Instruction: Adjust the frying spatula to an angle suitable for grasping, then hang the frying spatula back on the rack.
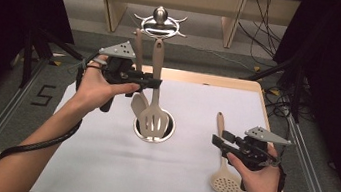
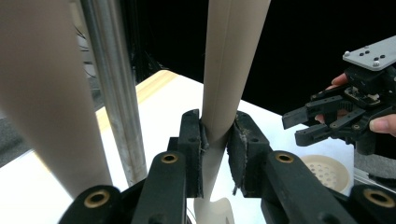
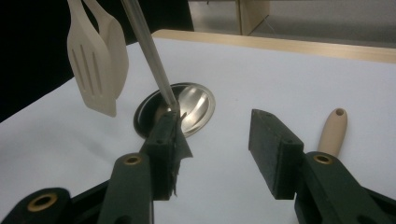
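The white table top [image 1: 113, 168] lay bare across its near and left parts, so a hand could pass freely there. In the middle, a round steel base [image 1: 167, 131] and its thin upright steel pole [image 3: 149, 60] blocked the way, and two beige utensils hung beside the pole: a slotted beige turner [image 1: 153, 119] and a plain beige spatula [image 1: 138, 104]. The left gripper [image 1: 153, 81] crowded the pole at handle height. At the right, a beige perforated skimmer spoon [image 1: 227, 183] lay flat under the right gripper [image 1: 216, 142], between its spread jaws and the table edge.
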The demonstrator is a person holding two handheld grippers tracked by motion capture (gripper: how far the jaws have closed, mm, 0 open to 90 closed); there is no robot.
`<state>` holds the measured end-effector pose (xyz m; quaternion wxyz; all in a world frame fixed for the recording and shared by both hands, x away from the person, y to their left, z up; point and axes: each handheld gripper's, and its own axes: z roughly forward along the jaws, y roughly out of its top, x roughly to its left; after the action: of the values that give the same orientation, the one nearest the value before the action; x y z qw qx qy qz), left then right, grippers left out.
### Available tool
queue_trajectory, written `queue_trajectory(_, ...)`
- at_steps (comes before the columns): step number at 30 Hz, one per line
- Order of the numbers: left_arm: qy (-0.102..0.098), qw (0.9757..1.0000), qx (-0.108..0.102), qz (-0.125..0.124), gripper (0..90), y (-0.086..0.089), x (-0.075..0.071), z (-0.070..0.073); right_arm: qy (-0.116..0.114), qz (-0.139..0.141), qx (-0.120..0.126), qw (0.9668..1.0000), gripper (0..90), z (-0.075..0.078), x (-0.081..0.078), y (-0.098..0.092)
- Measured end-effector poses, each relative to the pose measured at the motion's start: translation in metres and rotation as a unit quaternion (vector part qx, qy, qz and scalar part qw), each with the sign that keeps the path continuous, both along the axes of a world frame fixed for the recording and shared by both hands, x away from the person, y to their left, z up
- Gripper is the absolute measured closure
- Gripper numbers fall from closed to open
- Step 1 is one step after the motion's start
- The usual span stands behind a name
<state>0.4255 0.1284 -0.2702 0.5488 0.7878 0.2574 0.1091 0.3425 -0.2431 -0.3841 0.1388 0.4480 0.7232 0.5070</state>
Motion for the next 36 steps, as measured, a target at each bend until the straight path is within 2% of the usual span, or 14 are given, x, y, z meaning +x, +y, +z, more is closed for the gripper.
queue_trajectory(6, -0.031, 0.9992, -0.007, 0.022, 59.0, 0.013, -0.016, 0.000, -0.006, 0.005, -0.004, 1.0000, 54.6, -0.001, 0.002, -0.001)
queue_trajectory(8, -0.077, 0.9969, 0.013, 0.014, 55.0, 0.019, -0.016, 0.004, 0.011, -0.003, -0.002, 0.9999, 54.5, 0.000, 0.000, -0.001)
queue_trajectory(9, -0.055, 0.9979, -0.006, 0.033, 54.8, 0.020, -0.025, 0.005, 0.005, -0.002, 0.002, 1.0000, 54.6, 0.000, 0.001, 0.000)
queue_trajectory(11, -0.064, 0.9970, -0.016, 0.040, 55.0, 0.024, -0.031, 0.010, 0.005, -0.003, 0.005, 1.0000, 54.6, 0.000, 0.000, 0.000)
queue_trajectory(15, -0.081, 0.9946, -0.025, 0.060, 68.9, 0.030, -0.036, 0.021, 0.000, -0.006, 0.008, 1.0000, 54.7, 0.001, 0.001, -0.001)
queue_trajectory(17, -0.087, 0.9928, -0.036, 0.075, 76.2, 0.033, -0.037, 0.026, -0.012, -0.001, -0.007, 0.9999, 54.8, 0.002, 0.003, -0.004)
queue_trajectory(20, -0.081, 0.9903, -0.063, 0.094, 83.2, 0.035, -0.038, 0.031, -0.009, -0.001, -0.005, 0.9999, 54.9, 0.002, 0.003, -0.003)
queue_trajectory(23, -0.081, 0.9884, -0.074, 0.105, 87.4, 0.036, -0.036, 0.033, -0.012, -0.001, -0.007, 0.9999, 54.9, 0.000, 0.004, -0.004)
queue_trajectory(24, -0.079, 0.9878, -0.080, 0.108, 88.9, 0.036, -0.036, 0.034, -0.001, -0.004, 0.000, 1.0000, 54.9, 0.000, 0.003, -0.003)
queue_trajectory(25, -0.081, 0.9869, -0.084, 0.112, 89.1, 0.035, -0.036, 0.035, 0.008, -0.005, 0.003, 1.0000, 55.0, 0.000, 0.001, -0.002)
queue_trajectory(26, -0.084, 0.9863, -0.089, 0.111, 89.2, 0.035, -0.036, 0.036, -0.008, 0.000, -0.010, 0.9999, 55.1, 0.000, 0.003, -0.004)
queue_trajectory(31, -0.104, 0.9832, -0.105, 0.107, 89.3, 0.029, -0.035, 0.048, -0.013, -0.002, -0.015, 0.9998, 55.3, -0.002, 0.004, -0.005)
queue_trajectory(35, -0.125, 0.9793, -0.111, 0.115, 89.4, 0.026, -0.032, 0.057, -0.011, -0.003, -0.014, 0.9998, 55.4, -0.002, 0.004, -0.005)
queue_trajectory(36, -0.129, 0.9784, -0.110, 0.118, 89.4, 0.026, -0.031, 0.059, -0.001, 0.002, 0.003, 1.0000, 55.4, -0.001, 0.003, -0.003)
